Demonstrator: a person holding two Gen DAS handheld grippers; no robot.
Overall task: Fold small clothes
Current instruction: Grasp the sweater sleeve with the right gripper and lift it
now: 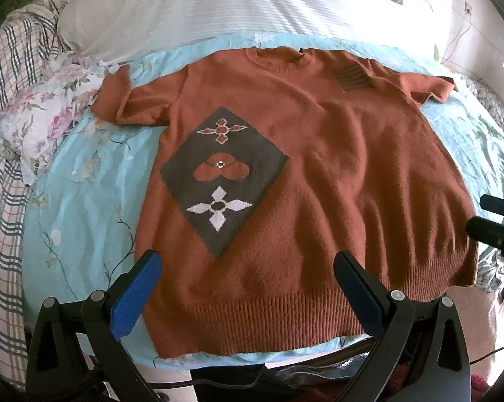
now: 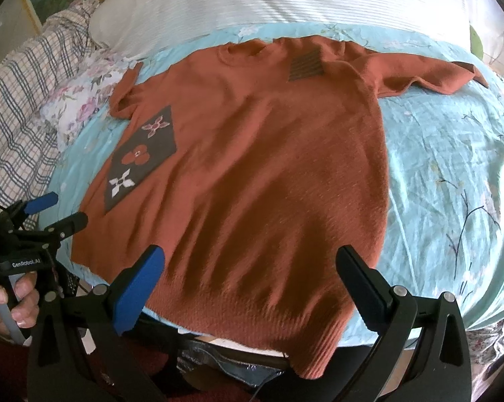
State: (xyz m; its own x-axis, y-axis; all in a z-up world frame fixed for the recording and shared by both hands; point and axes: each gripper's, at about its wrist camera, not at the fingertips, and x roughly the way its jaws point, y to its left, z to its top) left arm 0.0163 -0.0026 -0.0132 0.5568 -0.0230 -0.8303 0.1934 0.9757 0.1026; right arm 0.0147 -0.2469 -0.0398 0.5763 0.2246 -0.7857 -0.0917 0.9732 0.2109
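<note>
The left hand-held gripper (image 1: pixel 248 268) hangs over the hem with its jaws wide apart, holding nothing. The sweater (image 1: pixel 302 174) lies flat, face up, on the bed (image 1: pixel 84 207), sleeves spread. The right hand-held gripper (image 2: pixel 252 264) is likewise agape and empty. Best pinch the left sleeve (image 1: pixel 124 100) and shoulder together, then fold inward without dragging.

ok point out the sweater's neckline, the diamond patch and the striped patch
neckline (image 1: pixel 278 55): left wrist view, on the ribbed collar band
diamond patch (image 1: pixel 185 171): left wrist view, on its dark knit left of the middle flower
striped patch (image 2: pixel 306 64): right wrist view, on its centre stripes
</note>
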